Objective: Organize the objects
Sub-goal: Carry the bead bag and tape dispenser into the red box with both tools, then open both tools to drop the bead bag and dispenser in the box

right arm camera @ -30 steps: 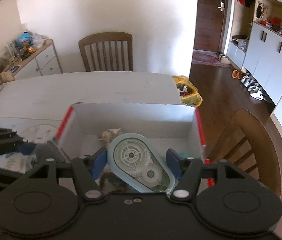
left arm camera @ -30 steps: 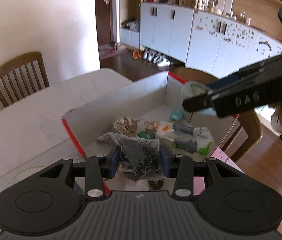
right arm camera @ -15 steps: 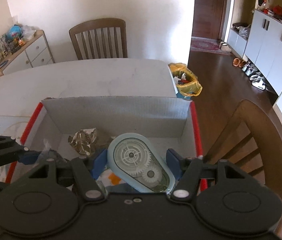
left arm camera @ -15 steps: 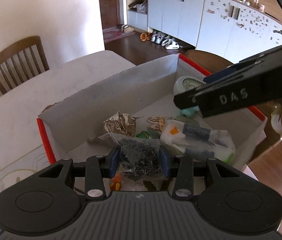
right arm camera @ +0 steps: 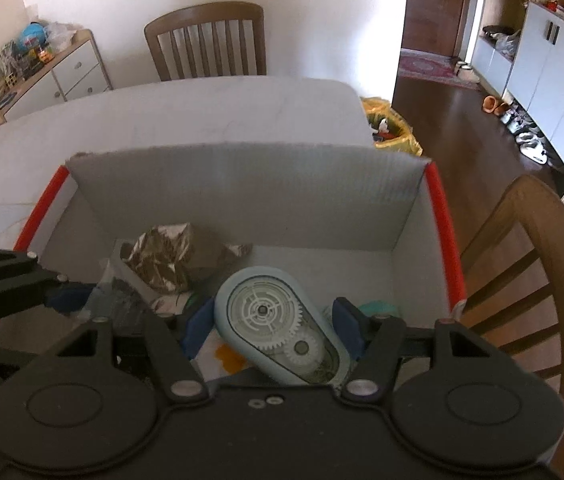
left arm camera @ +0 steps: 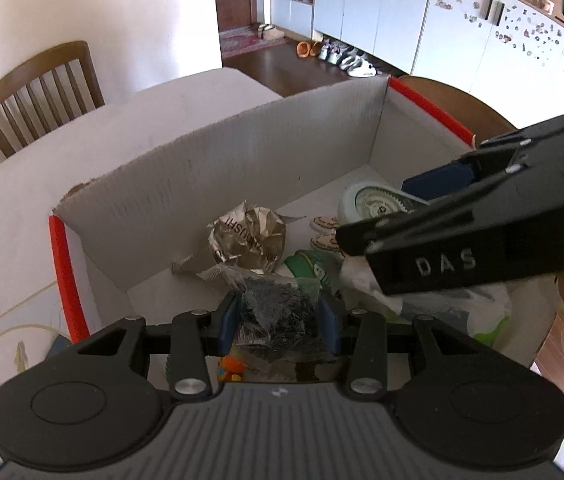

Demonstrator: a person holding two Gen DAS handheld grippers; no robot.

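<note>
A white cardboard box with red edges stands on the table; it also shows in the right wrist view. My left gripper is shut on a clear bag of dark bits, held over the box's near side. My right gripper is shut on a pale blue correction tape dispenser, low inside the box; the dispenser also shows in the left wrist view. A crumpled foil wrapper lies in the box, seen also in the right wrist view.
The box also holds a white plastic packet, a green item and small smiley pieces. Wooden chairs stand at the table's far side and right. A yellow bag sits on the floor.
Both grippers have moved forward and down over the box, still holding their items. The right gripper with the dispenser now sits lower inside the box.
</note>
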